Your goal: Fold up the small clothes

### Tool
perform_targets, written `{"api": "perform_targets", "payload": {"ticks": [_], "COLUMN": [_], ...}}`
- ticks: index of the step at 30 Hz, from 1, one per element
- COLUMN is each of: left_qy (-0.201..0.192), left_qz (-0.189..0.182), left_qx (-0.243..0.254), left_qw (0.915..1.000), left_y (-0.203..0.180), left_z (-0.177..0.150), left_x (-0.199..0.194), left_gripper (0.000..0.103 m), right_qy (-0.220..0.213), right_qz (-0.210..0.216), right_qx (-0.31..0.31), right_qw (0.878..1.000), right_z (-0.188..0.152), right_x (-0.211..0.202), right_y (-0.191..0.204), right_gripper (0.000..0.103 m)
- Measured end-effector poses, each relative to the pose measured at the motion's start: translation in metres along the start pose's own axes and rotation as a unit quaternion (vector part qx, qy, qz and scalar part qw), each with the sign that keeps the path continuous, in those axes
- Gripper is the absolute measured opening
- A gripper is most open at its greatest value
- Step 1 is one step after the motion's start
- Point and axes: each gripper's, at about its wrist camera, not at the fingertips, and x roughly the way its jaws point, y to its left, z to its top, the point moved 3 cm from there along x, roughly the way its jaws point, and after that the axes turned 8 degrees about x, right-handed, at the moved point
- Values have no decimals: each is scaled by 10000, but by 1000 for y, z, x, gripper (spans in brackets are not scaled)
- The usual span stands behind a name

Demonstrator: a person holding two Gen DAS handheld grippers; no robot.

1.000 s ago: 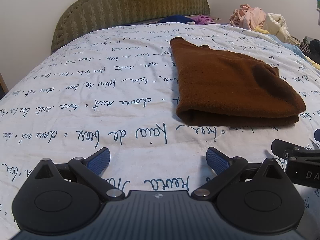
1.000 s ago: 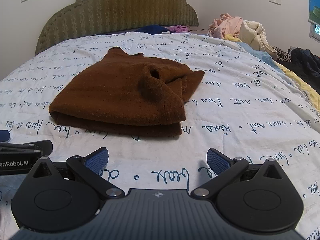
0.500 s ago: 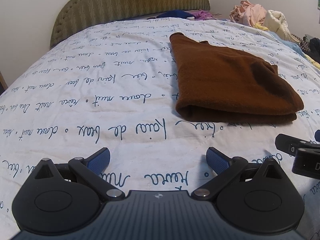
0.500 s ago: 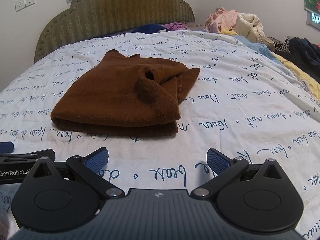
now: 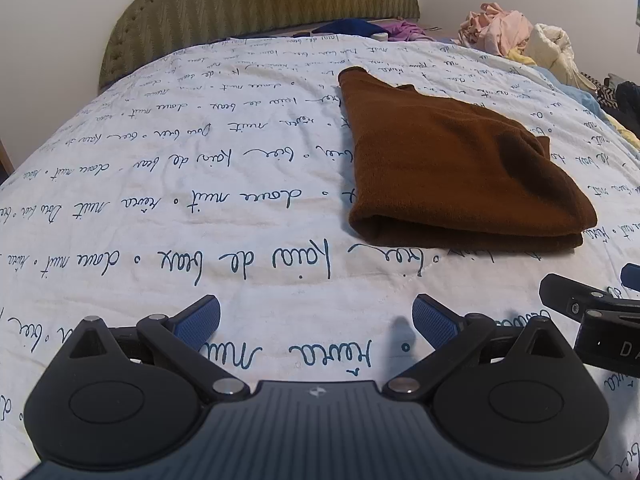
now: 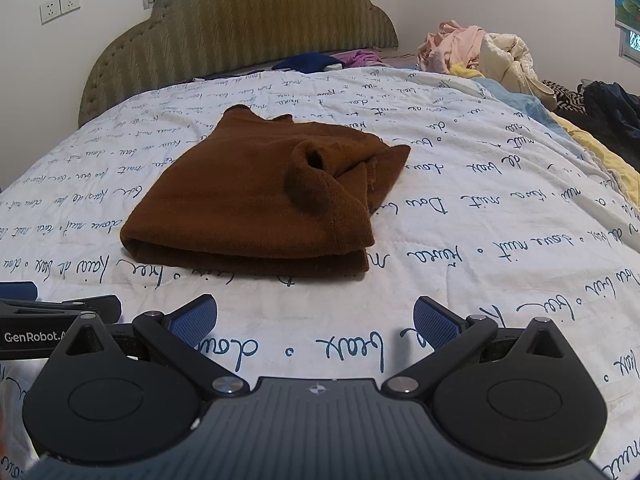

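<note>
I see a plain rust-brown garment (image 6: 256,204), white bedspread (image 5: 160,208) with dark blue cursive script, olive zigzag-weave headboard (image 6: 256,28), my black grippers' blue pads (image 5: 198,322), pink and cream clothes pile (image 6: 480,50).

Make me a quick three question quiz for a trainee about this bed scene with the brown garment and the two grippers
1. True or false: the left gripper is clamped on the brown garment.
2. Multiple choice: the garment lies A) spread flat in one layer, B) folded in layers, C) hanging off the bed.
3. Fill in: the clothes pile sits to the ____ of the headboard in the right wrist view.

Key:
1. False. Both the left and the right gripper are open and apart from the garment.
2. B.
3. Right.
</note>
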Motion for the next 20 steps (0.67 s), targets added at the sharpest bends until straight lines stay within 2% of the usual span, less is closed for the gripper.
{"api": "perform_targets", "payload": {"ticks": [20], "left_qy": [-43], "left_qz": [23], "left_qx": [-15], "left_qw": [10000], "left_y": [0], "left_z": [1], "left_x": [-1], "left_gripper": [103], "right_qy": [21], "right_qz": [11], "right_qx": [42], "right_qw": [10000], "right_z": [-1], "right_x": [1], "right_y": [-2], "right_gripper": [103]}}
